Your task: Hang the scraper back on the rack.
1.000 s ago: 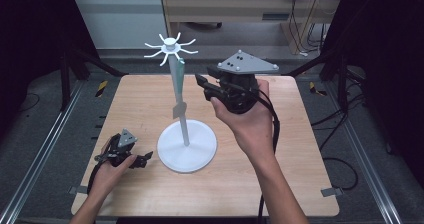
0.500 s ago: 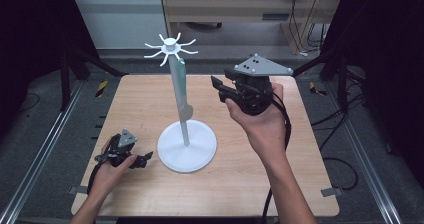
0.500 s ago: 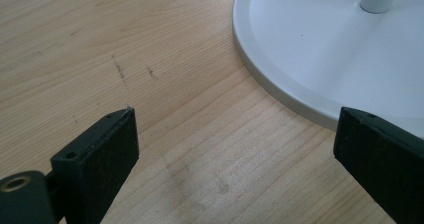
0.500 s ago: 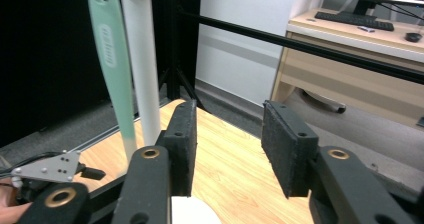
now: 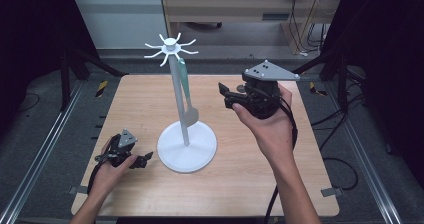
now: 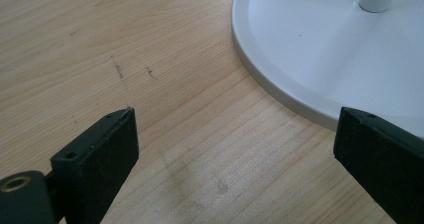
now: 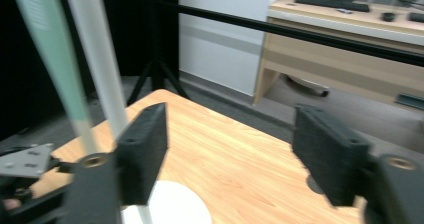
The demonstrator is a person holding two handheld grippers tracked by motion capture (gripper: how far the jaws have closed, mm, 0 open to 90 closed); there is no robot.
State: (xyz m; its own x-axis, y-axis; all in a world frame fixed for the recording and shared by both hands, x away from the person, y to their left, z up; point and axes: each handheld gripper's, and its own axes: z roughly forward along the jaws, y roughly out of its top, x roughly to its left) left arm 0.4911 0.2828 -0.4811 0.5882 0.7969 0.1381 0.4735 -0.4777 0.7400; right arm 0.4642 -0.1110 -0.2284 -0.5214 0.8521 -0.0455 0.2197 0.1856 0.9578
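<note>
- My right gripper (image 5: 223, 95) has swung back from the white stand (image 5: 186, 146) over the last second, jaws wide and empty; the pale green spoon (image 5: 186, 91) hangs from its top hooks, so hanging looks done.
- Right gripper view adds the spoon's handle (image 7: 47, 49) just beside the pole.
- Left gripper (image 5: 145, 159) rests released on the table (image 5: 240, 184); its view shows the base rim (image 6: 280, 91) close by.

Lab setting, metal-framed wooden table (image 5: 240, 184), floor cables (image 5: 345, 166), desk (image 5: 225, 6) behind
</note>
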